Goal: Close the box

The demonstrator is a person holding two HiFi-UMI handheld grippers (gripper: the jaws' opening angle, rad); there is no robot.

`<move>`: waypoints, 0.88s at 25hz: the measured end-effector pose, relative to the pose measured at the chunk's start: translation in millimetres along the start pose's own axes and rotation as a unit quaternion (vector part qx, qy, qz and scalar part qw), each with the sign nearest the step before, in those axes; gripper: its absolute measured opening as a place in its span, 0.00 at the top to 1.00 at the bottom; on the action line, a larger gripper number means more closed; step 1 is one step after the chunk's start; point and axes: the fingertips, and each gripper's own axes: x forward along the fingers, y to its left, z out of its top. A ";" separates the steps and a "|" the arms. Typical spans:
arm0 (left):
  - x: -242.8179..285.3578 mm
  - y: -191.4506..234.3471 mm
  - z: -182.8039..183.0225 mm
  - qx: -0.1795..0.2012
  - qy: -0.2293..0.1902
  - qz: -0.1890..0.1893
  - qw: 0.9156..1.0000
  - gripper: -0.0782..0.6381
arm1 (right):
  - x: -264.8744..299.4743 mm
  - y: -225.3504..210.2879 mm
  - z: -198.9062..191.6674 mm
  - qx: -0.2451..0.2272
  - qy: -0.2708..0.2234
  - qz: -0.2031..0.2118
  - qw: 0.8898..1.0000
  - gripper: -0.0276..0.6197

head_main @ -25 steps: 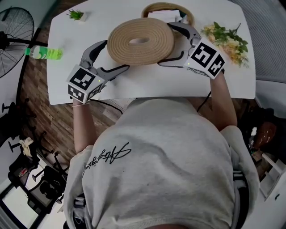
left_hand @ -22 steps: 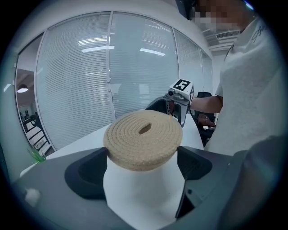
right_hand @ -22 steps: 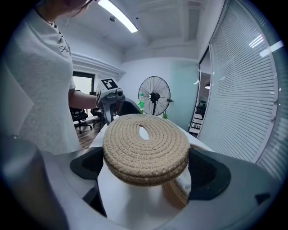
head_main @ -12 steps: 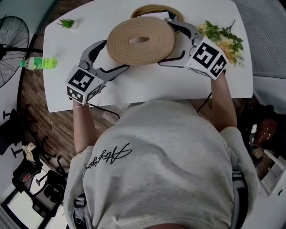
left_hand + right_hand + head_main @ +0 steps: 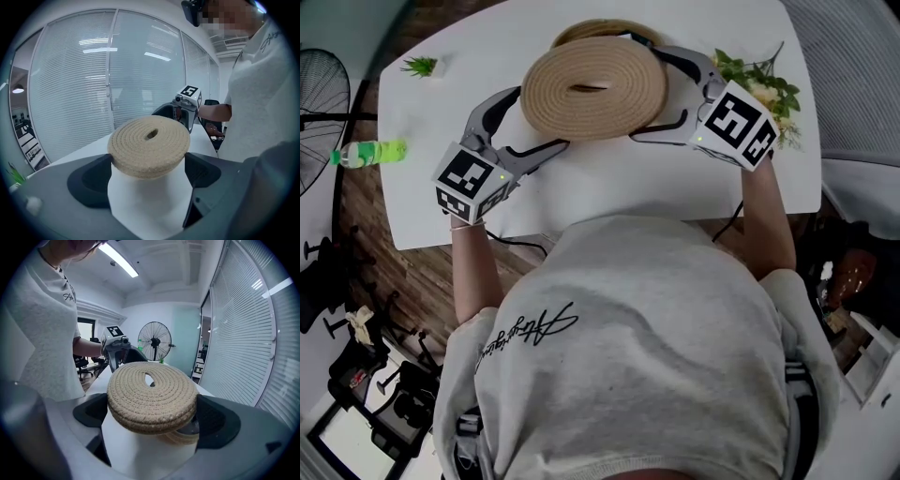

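A round woven lid (image 5: pixel 592 86) with an oval hole in its middle hangs level above the white table (image 5: pixel 609 192). My left gripper (image 5: pixel 540 119) is shut on its left edge and my right gripper (image 5: pixel 649 94) on its right edge. The lid fills the gap between the jaws in the left gripper view (image 5: pixel 149 145) and in the right gripper view (image 5: pixel 152 397). The woven box (image 5: pixel 581 30) stands at the table's far side, mostly hidden behind the lid. Part of its rim (image 5: pixel 183 437) peeks out below the lid.
A bunch of artificial flowers (image 5: pixel 764 89) lies right of the box, close to my right gripper. A green bottle (image 5: pixel 370 152) and a small potted plant (image 5: pixel 420 66) sit at the table's left. A floor fan (image 5: pixel 319 84) stands beyond the left edge.
Both grippers have carried the lid toward the far side of the table. It now covers much more of the box than a second ago.
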 end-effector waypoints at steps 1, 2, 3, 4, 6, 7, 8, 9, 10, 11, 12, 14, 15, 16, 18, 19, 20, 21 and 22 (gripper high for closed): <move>2.7 0.4 2.1 0.000 -0.001 0.000 1.000 0.21 | -2.2 -2.8 -0.4 -0.001 -0.001 0.000 1.000 0.05; 5.5 0.8 3.6 -0.001 -0.001 0.001 1.000 0.21 | -4.1 -5.4 -1.1 -0.002 -0.001 0.000 1.000 0.05; 8.4 1.1 4.6 -0.001 -0.001 0.002 1.000 0.21 | -5.6 -8.1 -2.1 -0.004 -0.001 0.001 1.000 0.05; 11.2 1.6 5.1 -0.003 0.000 0.003 1.000 0.21 | -6.7 -10.7 -3.3 -0.006 -0.001 0.002 1.000 0.05; 16.2 2.7 6.0 -0.005 0.001 0.006 1.000 0.21 | -8.0 -15.5 -5.5 -0.008 -0.001 0.005 1.000 0.05; 18.0 3.1 6.7 -0.007 0.000 0.007 1.000 0.21 | -8.7 -17.5 -6.3 -0.009 -0.002 0.007 1.000 0.05; 19.5 3.5 7.7 -0.008 -0.001 0.009 1.000 0.21 | -9.4 -19.4 -6.8 -0.009 -0.003 0.009 1.000 0.05; 20.7 4.0 8.9 -0.010 -0.002 0.010 1.000 0.21 | -10.0 -21.2 -7.0 -0.009 -0.005 0.012 1.000 0.05; 22.1 4.8 10.0 -0.011 -0.004 0.010 1.000 0.21 | -10.6 -23.0 -7.2 -0.008 -0.008 0.014 1.000 0.05; 23.7 5.9 10.6 -0.013 -0.004 0.011 1.000 0.21 | -10.8 -25.0 -7.6 -0.008 -0.010 0.015 1.000 0.05; 25.4 7.2 10.7 -0.015 -0.004 0.011 1.000 0.21 | -10.8 -27.2 -8.2 -0.008 -0.011 0.015 1.000 0.05; 28.9 10.0 10.2 -0.016 0.001 0.012 1.000 0.21 | -9.8 -31.4 -9.5 -0.011 -0.011 0.015 1.000 0.05; 30.2 11.5 9.9 -0.016 0.003 0.012 1.000 0.21 | -9.0 -33.3 -10.0 -0.012 -0.010 0.016 1.000 0.05; 31.2 12.9 10.0 -0.016 0.005 0.013 1.000 0.21 | -8.4 -35.0 -10.3 -0.012 -0.010 0.016 1.000 0.05; 31.9 15.5 11.9 -0.014 0.005 0.015 1.000 0.21 | -8.0 -38.1 -9.9 -0.012 -0.013 0.017 1.000 0.05; 32.4 16.5 13.5 -0.013 0.005 0.016 1.000 0.21 | -8.5 -39.6 -9.8 -0.011 -0.015 0.017 1.000 0.05; 33.3 17.2 15.3 -0.011 0.004 0.017 1.000 0.21 | -9.5 -41.1 -9.9 -0.010 -0.018 0.016 1.000 0.05; 34.5 17.8 16.9 -0.010 0.003 0.016 1.000 0.21 | -10.6 -42.5 -10.2 -0.009 -0.019 0.015 1.000 0.05; 35.8 18.4 18.0 -0.009 0.003 0.016 1.000 0.21 | -11.4 -44.0 -10.6 -0.008 -0.020 0.014 1.000 0.05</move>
